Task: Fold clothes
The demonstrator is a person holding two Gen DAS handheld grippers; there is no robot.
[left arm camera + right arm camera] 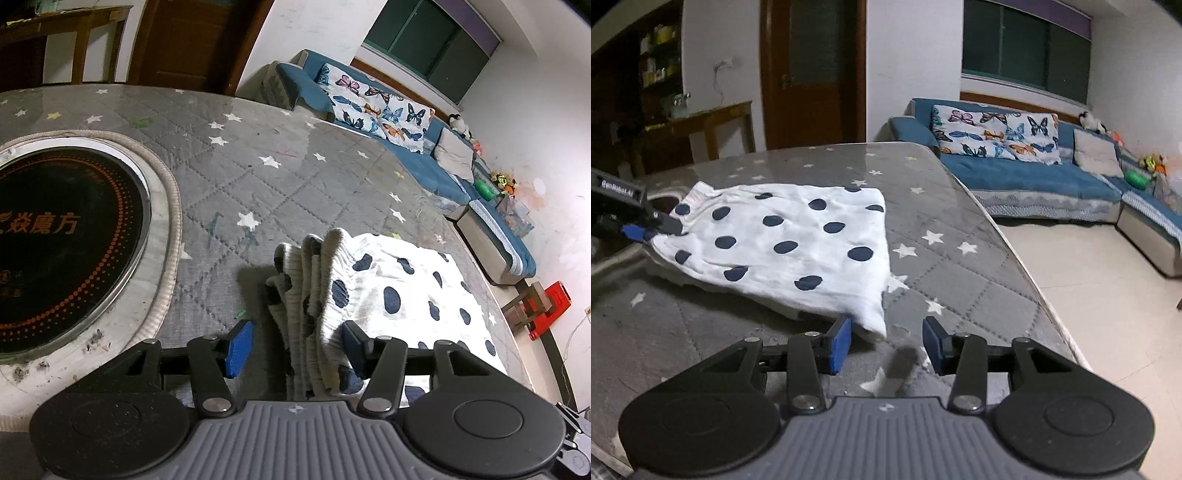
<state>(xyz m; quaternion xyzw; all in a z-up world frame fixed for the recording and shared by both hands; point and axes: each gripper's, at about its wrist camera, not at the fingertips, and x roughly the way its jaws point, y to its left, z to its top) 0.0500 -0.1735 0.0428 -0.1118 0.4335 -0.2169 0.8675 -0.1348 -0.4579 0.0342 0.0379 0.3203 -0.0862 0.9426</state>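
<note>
A white garment with navy dots (388, 288) lies folded on the grey star-patterned table cover (258, 166). Its bunched ribbed end sits between the blue pads of my left gripper (296, 347), which stands open. The right pad is against the cloth and the left pad is clear of it. From the right wrist view the garment (783, 236) spreads flat, with the left gripper (653, 230) at its far left end. My right gripper (886, 345) is open at the garment's near corner. That corner lies just inside the left pad, unpinched.
A round black induction cooker (55, 236) is set into the table at the left. The table's edge (1015, 266) curves off to the right, with pale floor (1089, 295) beyond. A blue sofa (1034, 173) with butterfly cushions stands behind. A red stool (550, 306) is on the floor.
</note>
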